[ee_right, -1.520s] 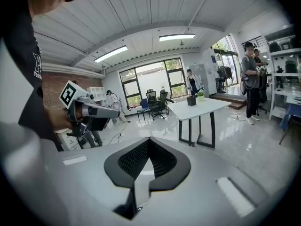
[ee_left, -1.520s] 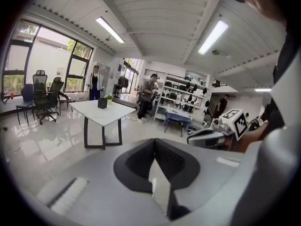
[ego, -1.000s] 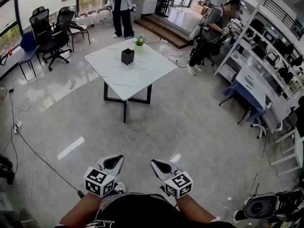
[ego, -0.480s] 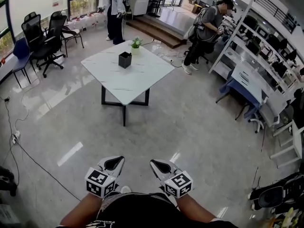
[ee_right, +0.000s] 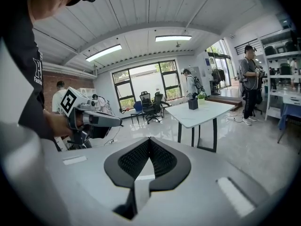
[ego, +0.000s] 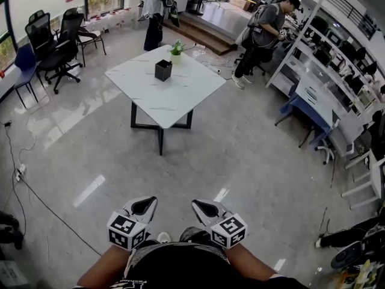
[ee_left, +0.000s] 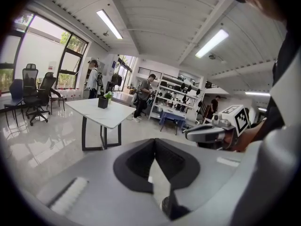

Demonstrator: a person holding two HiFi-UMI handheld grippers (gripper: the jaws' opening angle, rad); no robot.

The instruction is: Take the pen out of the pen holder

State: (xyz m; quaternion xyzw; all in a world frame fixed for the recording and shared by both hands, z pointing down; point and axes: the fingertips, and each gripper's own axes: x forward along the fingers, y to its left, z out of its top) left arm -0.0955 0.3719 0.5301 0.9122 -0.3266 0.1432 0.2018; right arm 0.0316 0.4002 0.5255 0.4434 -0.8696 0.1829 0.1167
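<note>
Keeping left gripper point(ego: 144, 205), right gripper point(ego: 204, 209) closed, table point(ego: 177, 95) distant

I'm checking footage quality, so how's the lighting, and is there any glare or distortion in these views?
Head view: bright daylight, glare patches on the glossy floor, shelving bowed toward the edge. Left gripper view: heavy fisheye, dark corners, the shut left claw soft up close, the table sharper. Right gripper view: same vignette, ceiling lights blown out.

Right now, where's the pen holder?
Head view, upper centre-left: the pen holder sits on the white table near its far corner, beside the potted plant.
</note>
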